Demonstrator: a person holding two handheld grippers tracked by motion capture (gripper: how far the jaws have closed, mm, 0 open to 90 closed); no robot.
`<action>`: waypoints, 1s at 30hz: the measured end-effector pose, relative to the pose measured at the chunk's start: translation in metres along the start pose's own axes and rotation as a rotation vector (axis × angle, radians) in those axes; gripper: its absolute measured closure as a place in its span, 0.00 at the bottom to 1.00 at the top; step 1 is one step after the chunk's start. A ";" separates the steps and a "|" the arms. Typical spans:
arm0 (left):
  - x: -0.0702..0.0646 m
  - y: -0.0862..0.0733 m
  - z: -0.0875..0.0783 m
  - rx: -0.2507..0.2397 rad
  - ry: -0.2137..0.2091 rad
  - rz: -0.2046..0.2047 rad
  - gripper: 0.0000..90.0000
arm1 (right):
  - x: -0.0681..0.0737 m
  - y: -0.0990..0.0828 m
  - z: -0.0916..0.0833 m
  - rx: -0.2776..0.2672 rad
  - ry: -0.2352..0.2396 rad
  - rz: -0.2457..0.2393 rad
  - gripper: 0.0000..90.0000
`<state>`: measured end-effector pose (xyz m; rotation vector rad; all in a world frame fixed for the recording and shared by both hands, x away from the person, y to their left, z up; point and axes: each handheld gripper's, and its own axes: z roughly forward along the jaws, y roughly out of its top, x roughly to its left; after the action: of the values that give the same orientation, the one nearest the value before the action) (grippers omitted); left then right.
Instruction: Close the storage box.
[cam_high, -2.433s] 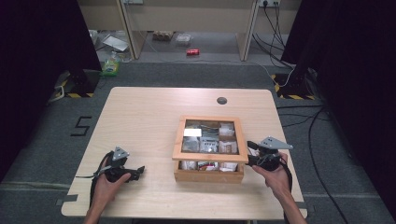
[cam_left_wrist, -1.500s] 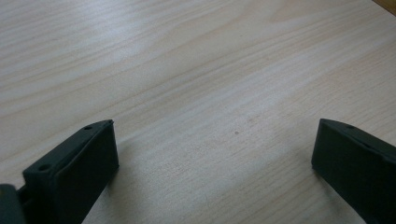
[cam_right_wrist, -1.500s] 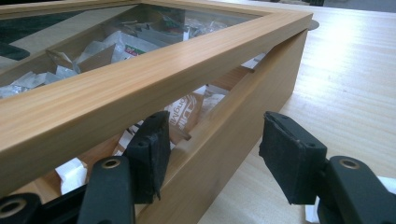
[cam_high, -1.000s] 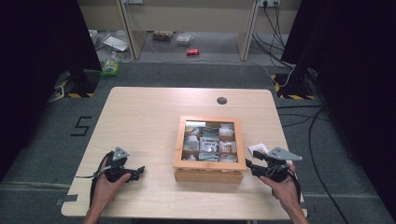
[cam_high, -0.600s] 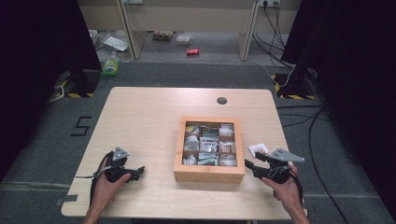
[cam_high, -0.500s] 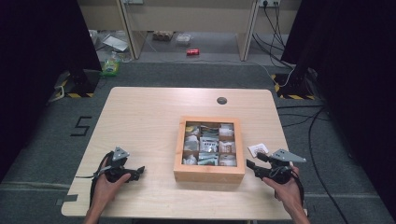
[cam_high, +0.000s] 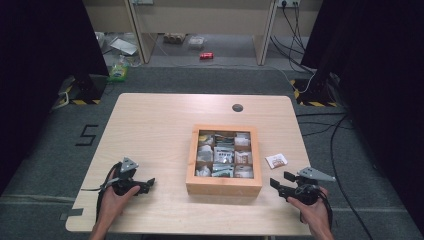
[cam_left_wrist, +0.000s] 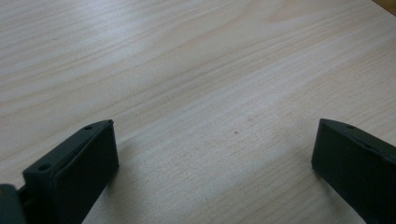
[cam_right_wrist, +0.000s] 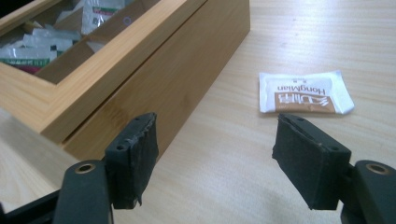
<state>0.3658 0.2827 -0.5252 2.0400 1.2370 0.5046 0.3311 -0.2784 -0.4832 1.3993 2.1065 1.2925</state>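
From the high view, you had your right hand-held gripper (cam_high: 280, 184) at about four o'clock on the pale wooden desk (cam_high: 160, 130), just right of the square light-wood compartment box with a framed clear lid (cam_high: 223, 186). Its jaws had just been opening, with nothing between them. The lid lay shut, so closing the box looked finished. The small white-and-brown paper sachet (cam_high: 276, 160) lay on the desk at one o'clock from that gripper, outside the box. Through the lid you could see a grid of compartments holding assorted packets. Your left hand-held gripper (cam_high: 148, 183) rested at seven o'clock.

In the left gripper view, its jaws stood wide apart over bare wood.

In the right gripper view, the jaws were spread and empty; the sachet (cam_right_wrist: 304, 92) sat just beyond them. Your next move probably called for a low, flat approach to pinch that thin packet.
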 end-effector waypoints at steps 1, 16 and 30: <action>0.000 0.000 0.000 0.000 0.000 0.000 0.00 | 0.001 -0.001 -0.001 0.009 -0.008 -0.010 0.33; 0.000 0.000 0.000 -0.001 0.000 0.000 0.00 | 0.005 -0.016 -0.005 0.096 -0.034 -0.033 0.30; 0.000 0.000 0.000 -0.001 -0.001 0.000 0.00 | 0.008 -0.029 -0.007 0.182 -0.065 -0.069 0.25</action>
<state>0.3651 0.2826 -0.5252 2.0392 1.2368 0.5042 0.3057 -0.2787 -0.5014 1.4048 2.2550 1.0372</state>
